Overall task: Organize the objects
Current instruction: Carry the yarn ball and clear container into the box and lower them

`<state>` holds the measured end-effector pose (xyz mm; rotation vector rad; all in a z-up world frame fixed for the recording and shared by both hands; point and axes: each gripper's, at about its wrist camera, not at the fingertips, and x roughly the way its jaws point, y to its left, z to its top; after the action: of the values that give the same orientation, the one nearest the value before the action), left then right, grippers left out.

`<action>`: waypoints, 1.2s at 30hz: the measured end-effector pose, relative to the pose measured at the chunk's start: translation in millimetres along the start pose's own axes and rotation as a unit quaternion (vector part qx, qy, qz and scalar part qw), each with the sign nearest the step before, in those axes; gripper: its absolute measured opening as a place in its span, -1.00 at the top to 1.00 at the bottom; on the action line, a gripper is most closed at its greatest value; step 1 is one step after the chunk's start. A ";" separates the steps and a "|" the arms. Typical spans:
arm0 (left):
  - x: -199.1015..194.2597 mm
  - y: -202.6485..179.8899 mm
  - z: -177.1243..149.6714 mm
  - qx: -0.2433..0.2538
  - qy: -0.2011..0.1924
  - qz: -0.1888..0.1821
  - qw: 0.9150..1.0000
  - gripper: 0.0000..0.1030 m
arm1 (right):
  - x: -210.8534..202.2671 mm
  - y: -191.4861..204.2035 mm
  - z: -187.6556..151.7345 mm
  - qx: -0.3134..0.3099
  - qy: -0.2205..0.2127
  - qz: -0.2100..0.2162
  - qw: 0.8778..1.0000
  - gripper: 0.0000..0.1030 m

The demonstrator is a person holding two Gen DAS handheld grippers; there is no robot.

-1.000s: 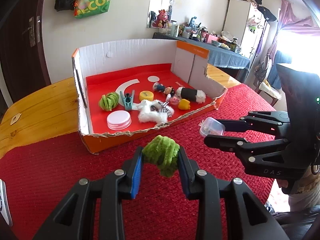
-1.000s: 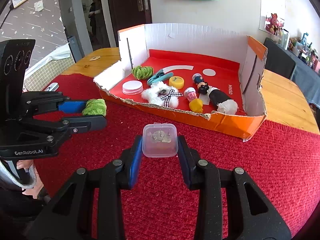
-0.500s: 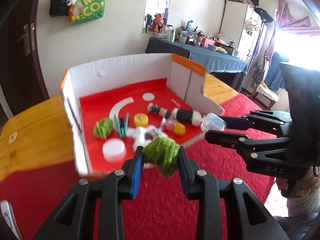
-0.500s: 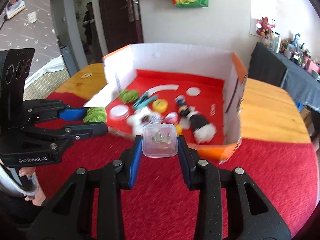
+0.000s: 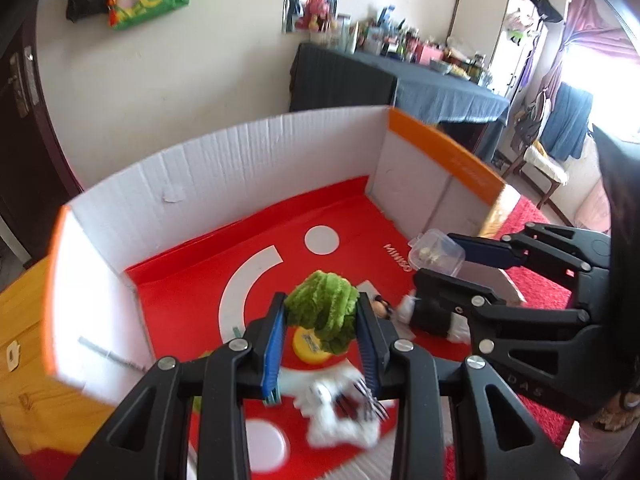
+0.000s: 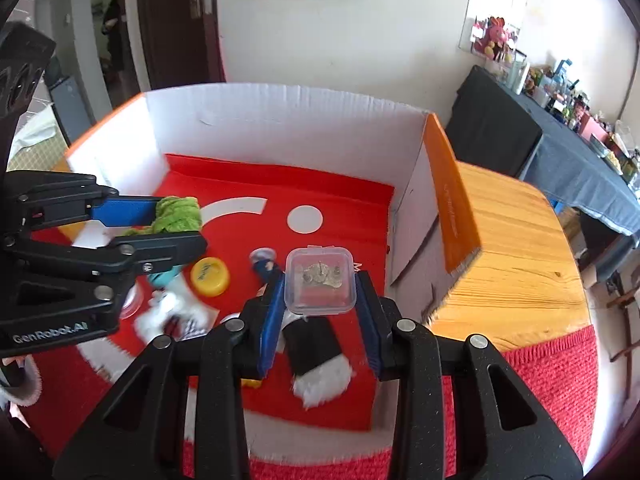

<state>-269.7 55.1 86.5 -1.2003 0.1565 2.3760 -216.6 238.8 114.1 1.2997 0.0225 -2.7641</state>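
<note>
My left gripper is shut on a fuzzy green scrunchie and hangs over the red floor of the open cardboard box. The same scrunchie shows in the right wrist view at the left. My right gripper is shut on a small clear plastic case with metal bits inside, held above the box's right half. In the left wrist view the case sits at the right, near the box's orange-edged side wall.
Inside the box lie a yellow cap, a black-and-white plush, a white fluffy toy, a white round lid and a small figure. The box stands on a wooden table partly covered by a red cloth.
Both grippers have travelled forward from above the red cloth to above the box's interior, each keeping its object. The box contents now lie beneath the fingers.
</note>
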 end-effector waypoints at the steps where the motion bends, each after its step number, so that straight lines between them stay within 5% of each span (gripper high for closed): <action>1: 6.7 2.7 2.7 -0.002 0.008 -0.001 1.000 0.33 | 5.6 -0.6 2.8 0.001 0.008 -0.002 1.000 0.36; 16: 54.4 11.3 13.2 0.009 0.065 0.013 0.998 0.33 | 43.5 -11.4 21.2 0.008 0.071 -0.025 0.997 0.36; 36: 66.0 24.9 20.9 -0.009 0.074 0.009 0.997 0.33 | 32.8 7.1 23.3 0.029 0.067 -0.004 0.997 0.36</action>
<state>-329.8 63.1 44.9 -1.3889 0.1958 2.3075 -254.8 228.3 103.9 1.5006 -0.0431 -2.6981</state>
